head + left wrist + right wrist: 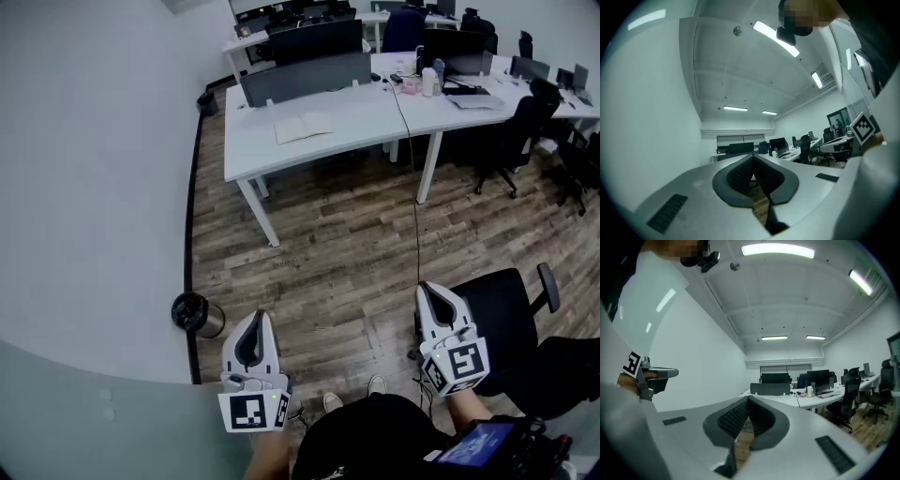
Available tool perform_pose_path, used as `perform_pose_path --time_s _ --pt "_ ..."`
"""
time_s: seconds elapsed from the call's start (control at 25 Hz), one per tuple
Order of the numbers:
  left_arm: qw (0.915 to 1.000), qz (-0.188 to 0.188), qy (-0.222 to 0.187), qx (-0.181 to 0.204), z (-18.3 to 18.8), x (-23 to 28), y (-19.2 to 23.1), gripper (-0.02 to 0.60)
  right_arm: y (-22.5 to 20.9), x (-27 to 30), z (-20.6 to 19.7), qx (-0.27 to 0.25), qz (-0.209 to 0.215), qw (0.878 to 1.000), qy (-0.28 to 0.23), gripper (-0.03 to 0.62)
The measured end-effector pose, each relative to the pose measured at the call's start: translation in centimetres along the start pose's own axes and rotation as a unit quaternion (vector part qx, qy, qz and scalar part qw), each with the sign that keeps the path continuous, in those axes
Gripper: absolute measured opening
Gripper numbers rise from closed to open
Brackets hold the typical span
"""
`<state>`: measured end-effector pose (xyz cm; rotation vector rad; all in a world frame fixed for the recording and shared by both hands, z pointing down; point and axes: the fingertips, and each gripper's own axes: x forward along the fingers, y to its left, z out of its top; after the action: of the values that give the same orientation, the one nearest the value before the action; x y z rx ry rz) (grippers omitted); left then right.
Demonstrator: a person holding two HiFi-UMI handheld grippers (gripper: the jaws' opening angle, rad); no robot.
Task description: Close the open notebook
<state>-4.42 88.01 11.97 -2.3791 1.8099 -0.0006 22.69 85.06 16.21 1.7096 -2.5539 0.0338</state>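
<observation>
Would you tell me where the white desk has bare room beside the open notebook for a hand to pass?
Bare desktop lies left of the open notebook, toward the corner, and between notebook and black cable. The right end, around the bottles and papers, is crowded.

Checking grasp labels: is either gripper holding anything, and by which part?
Nothing is held. Left gripper and right gripper are both shut and empty; the open notebook lies on the desk.

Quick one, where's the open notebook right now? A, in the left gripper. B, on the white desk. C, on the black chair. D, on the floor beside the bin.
B: the open notebook lies flat on the white desk, pages up, with nothing holding it.
</observation>
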Motion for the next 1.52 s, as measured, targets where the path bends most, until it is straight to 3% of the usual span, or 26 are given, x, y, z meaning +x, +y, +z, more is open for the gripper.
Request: perform_pose_path --time_s 0.36,0.88,1.08,1.52 --pt "0.9999 0.01 0.005 0.003 -0.4 0.8 -1.1 0.006 -0.6 0.2 -0.1 0.015 0.028 0.999 -0.016 0.064" --pt "0.9985 0.052 0.013 0.013 -1.6 0.9 -4.6 0.006 -4.5 -0.3 -2.7 -0.001 0.023 1.0 -0.001 0.064" --pt "0.998 0.054 0.029 0.011 -3.0 1.3 -5.2 0.006 -5.5 -0.1 -4.2 0.007 0.023 1.0 0.015 0.064" --pt "0.9987 0.042 0.024 0.016 -4.2 5.9 -3.8 0.006 -6.6 3.8 -5.2 0.007 0.024 0.999 0.029 0.064"
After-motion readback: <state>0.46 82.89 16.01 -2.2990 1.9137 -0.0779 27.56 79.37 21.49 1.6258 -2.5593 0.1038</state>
